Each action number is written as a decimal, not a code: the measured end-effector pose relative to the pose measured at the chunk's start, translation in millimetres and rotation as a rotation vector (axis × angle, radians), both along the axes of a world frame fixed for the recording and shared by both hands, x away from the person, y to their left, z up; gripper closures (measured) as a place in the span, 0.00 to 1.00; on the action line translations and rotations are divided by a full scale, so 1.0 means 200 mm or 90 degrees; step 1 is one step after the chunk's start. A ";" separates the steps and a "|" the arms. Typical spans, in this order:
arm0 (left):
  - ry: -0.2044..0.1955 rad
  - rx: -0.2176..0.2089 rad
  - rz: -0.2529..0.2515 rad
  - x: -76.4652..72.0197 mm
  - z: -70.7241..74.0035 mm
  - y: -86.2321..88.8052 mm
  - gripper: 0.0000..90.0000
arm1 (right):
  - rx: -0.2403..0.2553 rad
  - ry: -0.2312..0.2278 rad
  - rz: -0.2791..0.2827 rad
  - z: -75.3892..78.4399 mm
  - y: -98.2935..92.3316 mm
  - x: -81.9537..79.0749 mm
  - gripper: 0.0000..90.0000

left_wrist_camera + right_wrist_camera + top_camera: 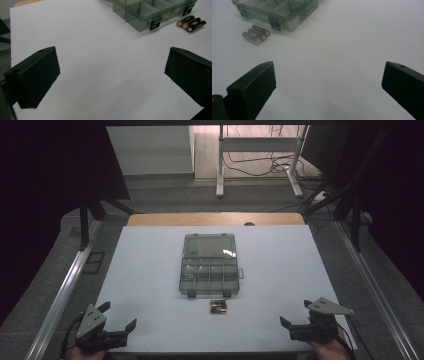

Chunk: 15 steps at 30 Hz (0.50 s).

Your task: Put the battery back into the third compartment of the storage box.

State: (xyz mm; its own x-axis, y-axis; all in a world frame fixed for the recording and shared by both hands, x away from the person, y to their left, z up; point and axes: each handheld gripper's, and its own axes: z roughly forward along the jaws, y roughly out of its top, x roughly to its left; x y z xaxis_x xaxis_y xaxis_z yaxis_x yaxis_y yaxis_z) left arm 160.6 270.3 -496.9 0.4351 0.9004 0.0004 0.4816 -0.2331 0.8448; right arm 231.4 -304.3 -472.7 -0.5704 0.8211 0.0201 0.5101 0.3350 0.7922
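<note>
No step begun, by my reading: nothing gripped, box unfilled. White table [150, 285] carries a clear compartment box [209, 265] at its middle, lid open toward the far edge. Three batteries [218, 307] lie side by side just nearer me than the box's near wall, apart from it. Likely next: reach in and pinch one battery across its width, then drop it into a compartment. My left gripper [116, 320] rests at the near left corner, jaws spread, empty; right gripper [296, 315] at the near right corner, likewise spread and empty.
</note>
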 end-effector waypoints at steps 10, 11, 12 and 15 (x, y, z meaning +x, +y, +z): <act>0.005 0.002 -0.007 0.00 0.00 0.00 0.00 | -0.011 0.004 0.005 0.00 0.01 0.00 0.00; 0.005 0.002 -0.007 0.00 0.00 0.00 0.00 | -0.012 0.005 0.005 0.00 0.01 0.00 0.00; 0.005 0.000 -0.007 0.00 0.00 0.00 0.00 | -0.013 0.004 0.005 0.00 0.01 0.00 0.00; 0.006 -0.003 -0.006 0.00 0.00 0.00 0.00 | -0.016 0.007 0.007 0.00 0.02 0.01 0.00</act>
